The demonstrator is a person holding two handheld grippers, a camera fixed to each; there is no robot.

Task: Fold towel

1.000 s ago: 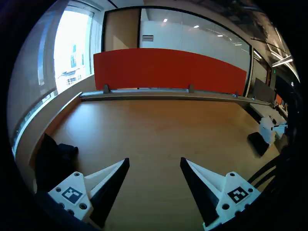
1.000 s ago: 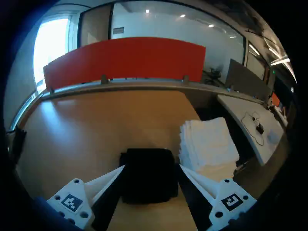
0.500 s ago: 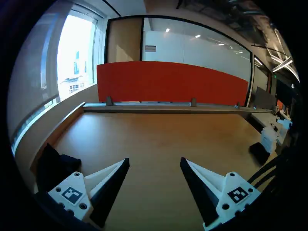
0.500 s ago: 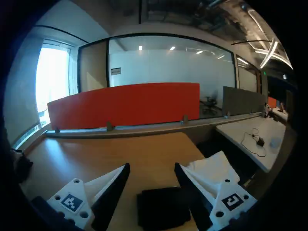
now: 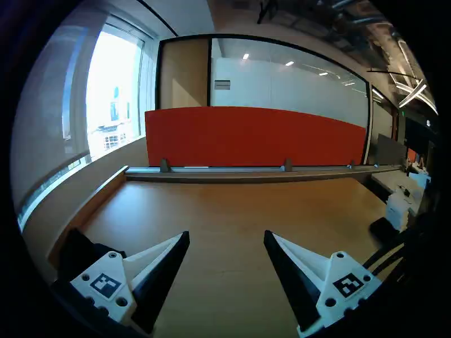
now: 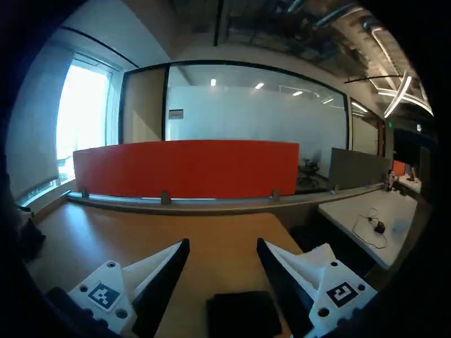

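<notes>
Black pad (image 6: 243,312) near right claw (image 6: 222,242); orange divider (image 6: 186,168) beyond table (image 6: 113,236).

You're in an office: a long wooden desk (image 5: 237,208), its red divider panel (image 5: 253,135), a glass-walled room (image 6: 253,118) behind.

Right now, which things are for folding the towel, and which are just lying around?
For the job:
left gripper, open
right gripper, open
black folded cloth
white towel stack, probably
wooden table

Just lying about:
red divider
dark bundle at the table's left edge
cable on the white desk
</notes>
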